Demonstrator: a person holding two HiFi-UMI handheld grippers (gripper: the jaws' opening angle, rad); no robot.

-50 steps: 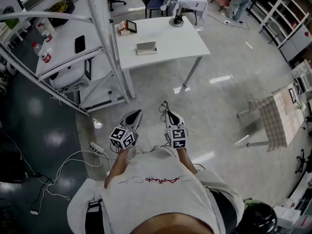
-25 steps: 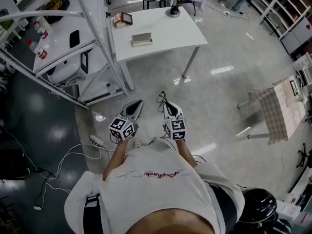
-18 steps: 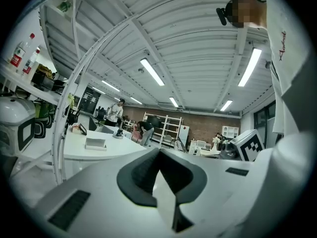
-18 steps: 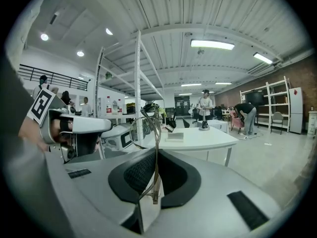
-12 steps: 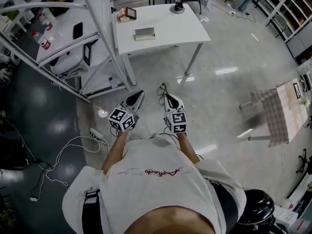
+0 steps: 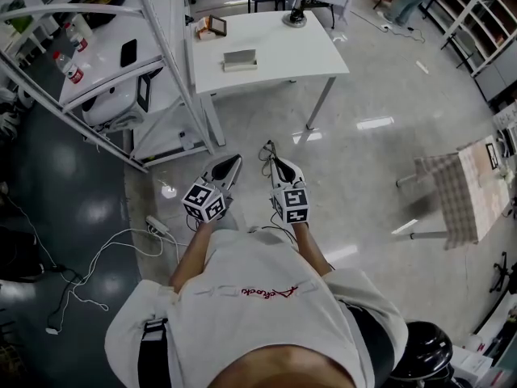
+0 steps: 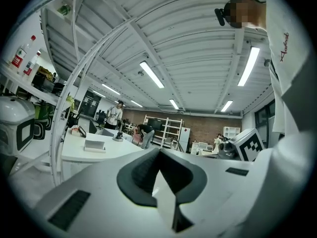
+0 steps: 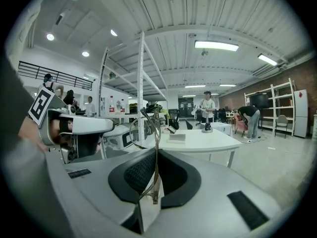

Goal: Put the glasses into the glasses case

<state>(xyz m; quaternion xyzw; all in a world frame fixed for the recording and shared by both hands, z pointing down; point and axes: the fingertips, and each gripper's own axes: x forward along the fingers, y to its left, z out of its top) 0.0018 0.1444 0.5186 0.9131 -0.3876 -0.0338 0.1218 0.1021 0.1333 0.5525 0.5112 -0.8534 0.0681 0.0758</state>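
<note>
- Floor (image 6: 380, 95): glossy grey, fills most of the head view; white cable and power strip (image 6: 157, 225) at lower left.
- Metal rack (image 6: 166, 47): white frame down the upper left of the head view, with white shelves, bottles (image 6: 71, 65) and a dark phone-like slab on them.
- Bench (image 6: 299, 51): white, top centre of the head view, well apart from the person. It carries the glasses case, a small framed card (image 6: 212, 27) at its far left corner and a black round stand (image 6: 294, 16) at the far edge.
- Person (image 6: 258, 314): white shirt, bottom centre of the head view, both forearms forward, standing on open floor.
- Left gripper (image 6: 233, 162): left of centre in the head view, marker cube toward the person, tips pointing at the bench. In the left gripper view its fingers (image 7: 148, 170) are clenched together with nothing between them.
- Right gripper (image 6: 275, 164): just beside the left one, the two near but apart. In the right gripper view its fingers (image 8: 141, 172) are clamped on the glasses.
- Glasses case (image 6: 240, 58): pale grey, open, on the left half of the bench; small at centre of the right gripper view.
- Glasses (image 8: 148, 125): thin wire frame, standing up out of the right gripper's tips at centre frame, rims above the fingers; in the head view only thin wires at that gripper's tip. Not in the case, well apart from it.
</note>
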